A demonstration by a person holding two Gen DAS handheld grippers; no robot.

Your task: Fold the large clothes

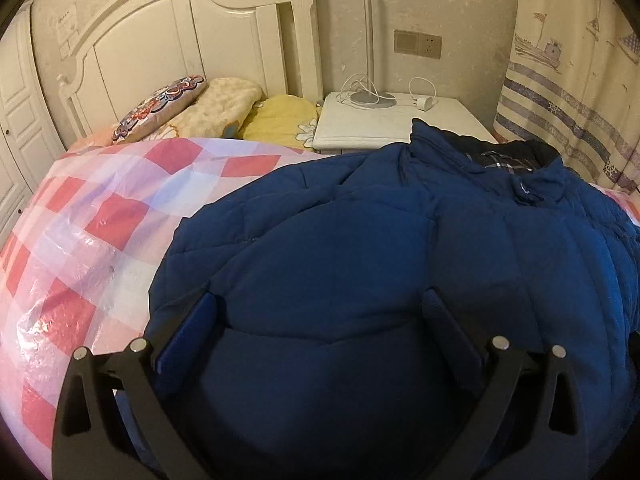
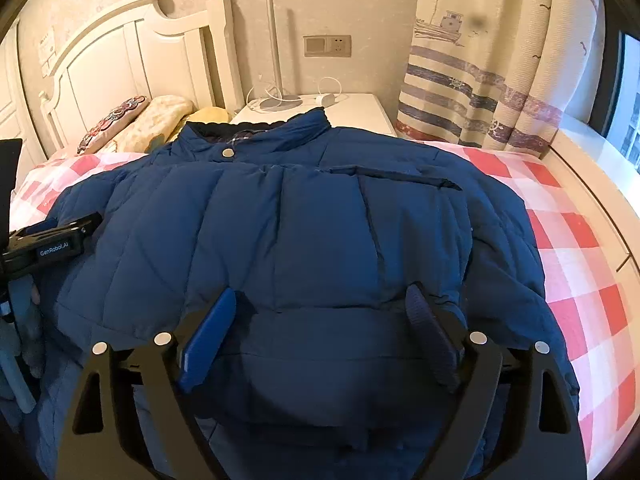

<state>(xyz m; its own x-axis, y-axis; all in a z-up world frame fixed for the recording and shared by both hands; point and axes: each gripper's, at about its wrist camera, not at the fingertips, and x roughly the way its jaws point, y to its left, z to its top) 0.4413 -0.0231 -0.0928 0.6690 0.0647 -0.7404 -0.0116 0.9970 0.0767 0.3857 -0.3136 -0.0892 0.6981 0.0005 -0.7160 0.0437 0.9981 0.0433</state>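
A large dark blue puffer jacket [image 2: 304, 220] lies front up on the bed, collar toward the headboard; it also fills the left wrist view [image 1: 360, 264]. My left gripper [image 1: 320, 300] is open, its blue pads spread wide and resting on the jacket's left part. My right gripper [image 2: 320, 296] is open too, spread wide over the jacket's lower front. The left gripper also shows at the left edge of the right wrist view [image 2: 86, 225], low over the jacket's left sleeve.
A pink and red checked bedcover [image 1: 100, 216] lies under the jacket. Pillows [image 1: 224, 104] lean on the white headboard [image 1: 160, 40]. A white nightstand [image 1: 384, 124] with a lamp and cables stands beside the bed. Curtains [image 2: 500, 72] hang at the right.
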